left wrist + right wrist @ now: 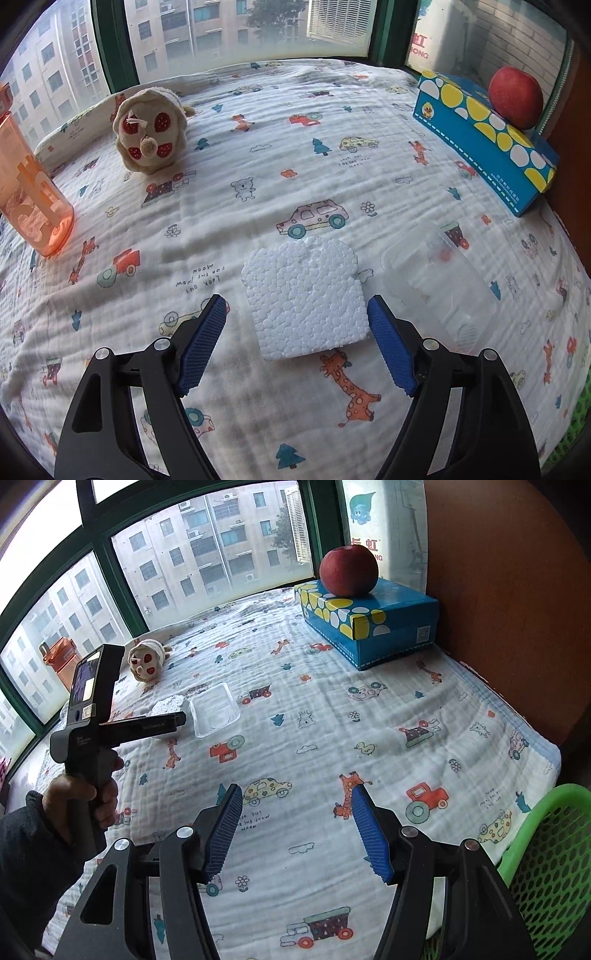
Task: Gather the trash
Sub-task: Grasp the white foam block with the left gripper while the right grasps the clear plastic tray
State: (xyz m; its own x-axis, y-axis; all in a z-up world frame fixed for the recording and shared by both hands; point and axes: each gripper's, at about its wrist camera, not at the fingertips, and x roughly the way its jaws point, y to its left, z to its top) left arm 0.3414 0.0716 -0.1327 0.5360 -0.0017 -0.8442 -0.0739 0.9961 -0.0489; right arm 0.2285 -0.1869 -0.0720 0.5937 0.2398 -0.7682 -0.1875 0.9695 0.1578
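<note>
step: grasp foam | left tool (295,310): wide, empty | foam (304,295): flat on bed, between tips, untouched | clear tray (439,280): just right | right tool (295,801): half-wide, empty, well apart | advice: lower square, pinch side edges lightly, avoid snagging blanket (258,177)

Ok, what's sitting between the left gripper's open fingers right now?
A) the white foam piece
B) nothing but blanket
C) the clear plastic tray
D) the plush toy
A: the white foam piece lies between the left gripper fingers, pads not pressing; the clear plastic tray sits beside it.
</note>
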